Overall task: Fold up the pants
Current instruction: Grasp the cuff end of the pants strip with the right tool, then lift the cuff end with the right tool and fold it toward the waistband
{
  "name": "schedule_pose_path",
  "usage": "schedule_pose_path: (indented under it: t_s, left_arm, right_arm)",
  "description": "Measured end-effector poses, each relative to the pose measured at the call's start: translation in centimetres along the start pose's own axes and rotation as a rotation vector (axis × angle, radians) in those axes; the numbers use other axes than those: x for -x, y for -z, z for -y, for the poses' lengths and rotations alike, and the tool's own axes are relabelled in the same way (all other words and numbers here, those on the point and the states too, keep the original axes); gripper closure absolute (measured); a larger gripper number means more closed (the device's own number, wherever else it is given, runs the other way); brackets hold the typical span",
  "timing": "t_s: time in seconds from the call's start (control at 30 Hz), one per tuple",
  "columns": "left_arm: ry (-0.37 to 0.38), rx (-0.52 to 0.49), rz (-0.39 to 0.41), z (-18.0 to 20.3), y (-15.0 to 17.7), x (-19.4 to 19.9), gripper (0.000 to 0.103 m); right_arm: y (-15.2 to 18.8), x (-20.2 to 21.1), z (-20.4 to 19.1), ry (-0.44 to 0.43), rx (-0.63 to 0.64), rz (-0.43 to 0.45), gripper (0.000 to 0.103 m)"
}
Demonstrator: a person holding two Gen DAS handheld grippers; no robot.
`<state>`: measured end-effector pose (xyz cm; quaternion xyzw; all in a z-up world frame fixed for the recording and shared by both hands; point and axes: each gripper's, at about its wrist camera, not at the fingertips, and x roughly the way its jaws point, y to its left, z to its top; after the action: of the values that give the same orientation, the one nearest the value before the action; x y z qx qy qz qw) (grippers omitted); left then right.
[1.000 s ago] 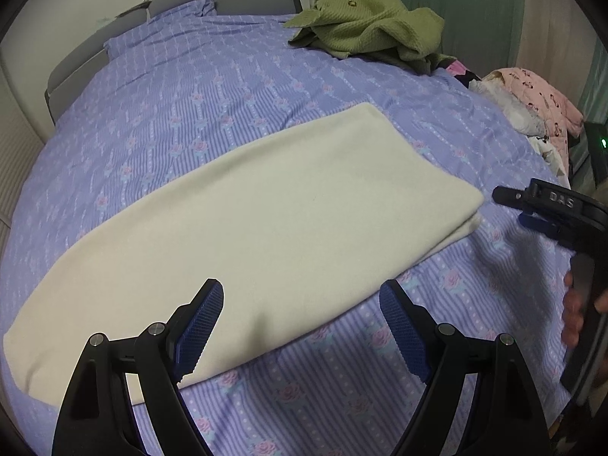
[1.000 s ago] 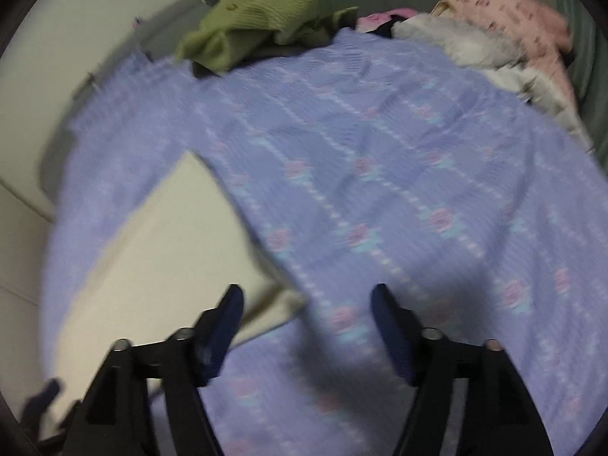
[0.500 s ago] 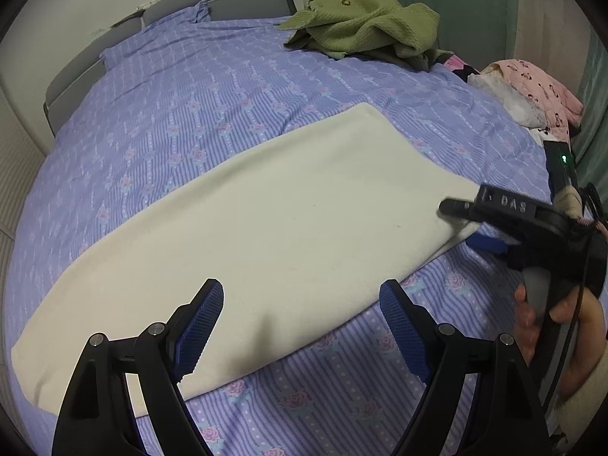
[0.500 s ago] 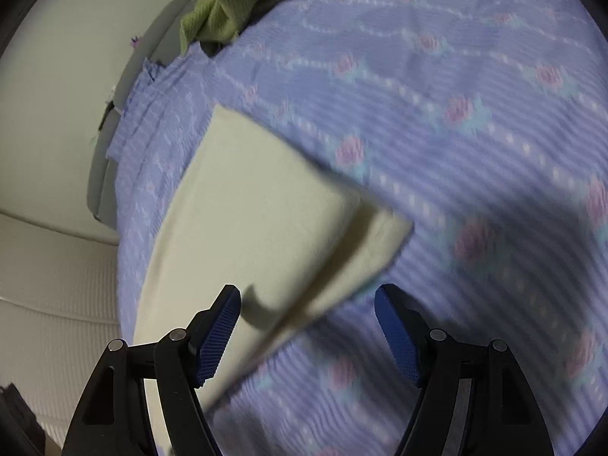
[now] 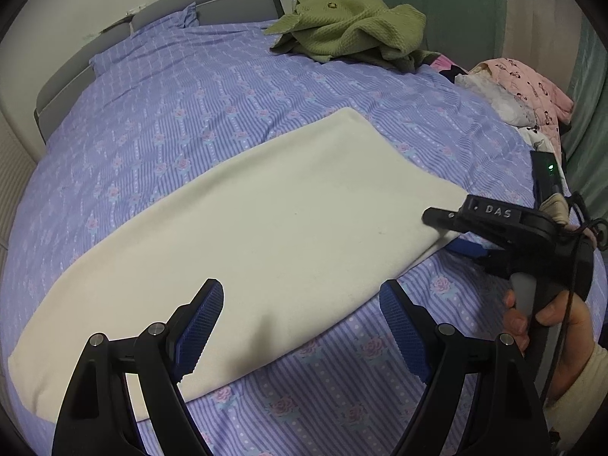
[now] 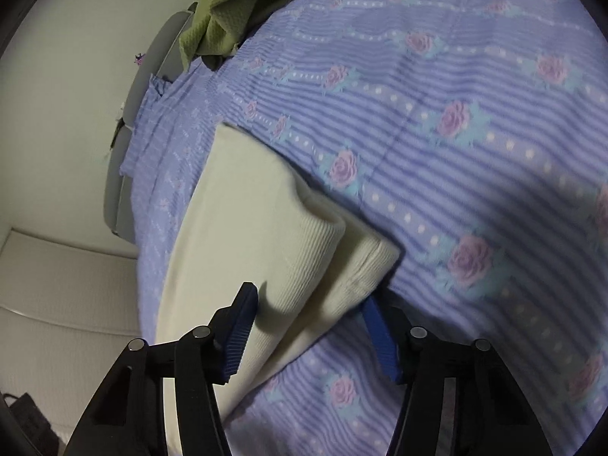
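Cream pants (image 5: 285, 228), folded lengthwise, lie slantwise across the purple flowered bed sheet (image 5: 190, 95). My left gripper (image 5: 302, 326) hovers open over their near long edge, with nothing between its fingers. In the left wrist view my right gripper (image 5: 440, 231) sits at the pants' right end, one finger above the cloth and the blue pad below it. Seen from the right wrist, the ribbed, layered end of the pants (image 6: 304, 250) bulges between the jaws of my right gripper (image 6: 309, 336). They are closing, and the pads do not visibly pinch the cloth.
A green knitted garment (image 5: 349, 26) is heaped at the bed's far side by the grey headboard (image 5: 152, 19). Pink and white clothes (image 5: 524, 91) lie at the right edge near a green curtain (image 5: 418, 0). A person's hand (image 5: 532, 315) holds the right gripper's handle.
My right gripper has come down onto the end of the pants, and its jaws have narrowed around the cloth. My left gripper has stayed in place, open.
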<state>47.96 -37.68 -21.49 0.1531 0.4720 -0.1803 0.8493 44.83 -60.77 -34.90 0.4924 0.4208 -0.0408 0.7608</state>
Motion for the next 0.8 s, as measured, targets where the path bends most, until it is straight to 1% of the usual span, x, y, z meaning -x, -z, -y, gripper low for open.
schedule_pose_path:
  t_s: [0.17, 0.23, 0.27, 0.3, 0.33, 0.4, 0.43, 0.47, 0.5, 0.57, 0.6, 0.67, 0.73, 0.8]
  left_arm:
    - [-0.001, -0.004, 0.001, 0.3, -0.2, 0.0, 0.019]
    - [-0.002, -0.010, 0.007, 0.4, -0.3, 0.1, 0.019]
    - [0.000, -0.009, 0.011, 0.4, -0.3, 0.2, 0.019]
    - [0.002, -0.006, 0.015, 0.3, -0.4, 0.3, 0.019]
    - [0.002, -0.002, 0.018, 0.2, -0.4, 0.3, 0.019]
    - [-0.003, 0.011, 0.017, 0.0, -0.4, 0.3, 0.019]
    - [-0.005, 0.016, 0.014, -0.1, -0.5, 0.2, 0.019]
    - [-0.006, 0.020, 0.010, -0.1, -0.5, 0.2, 0.019]
    - [-0.007, 0.022, 0.006, -0.2, -0.5, 0.2, 0.019]
    - [-0.016, 0.020, 0.011, -0.3, -0.5, 0.3, 0.019]
    - [-0.020, 0.017, 0.012, -0.3, -0.5, 0.5, 0.019]
    - [-0.026, 0.015, 0.013, -0.5, -0.4, 0.7, 0.019]
    - [-0.036, 0.021, 0.010, -0.8, -0.3, 1.1, 0.019]
    - [-0.055, 0.030, 0.001, -1.3, -0.1, 1.7, 0.019]
  right_arm:
    - [-0.6, -1.0, 0.8, -0.017, -0.055, 0.010, 0.044]
    - [-1.4, -0.6, -0.2, -0.017, -0.049, 0.009, 0.044]
    - [-1.7, -0.3, -0.8, -0.029, -0.032, 0.024, 0.047]
    - [-1.9, 0.4, -2.0, -0.030, 0.013, 0.048, 0.050]
    - [-2.1, 1.2, -3.6, -0.013, 0.085, 0.077, 0.051]
    - [-1.9, 1.8, -5.5, 0.014, 0.192, 0.121, 0.051]
    - [-1.9, 1.4, -5.9, 0.058, 0.232, 0.116, 0.051]
    - [-2.0, 0.8, -5.8, 0.082, 0.230, 0.094, 0.051]
    - [-2.2, -0.1, -5.1, 0.096, 0.195, 0.058, 0.051]
    - [-2.6, -1.3, -3.6, 0.114, 0.132, 0.026, 0.052]
    - [-2.6, -1.3, -3.3, 0.118, 0.122, 0.021, 0.055]
    - [-2.6, -1.0, -3.2, 0.090, 0.101, 0.024, 0.070]
    - [-2.3, -0.1, -4.1, 0.094, 0.124, 0.033, 0.080]
    - [-1.8, 1.1, -5.7, 0.122, 0.186, 0.057, 0.082]
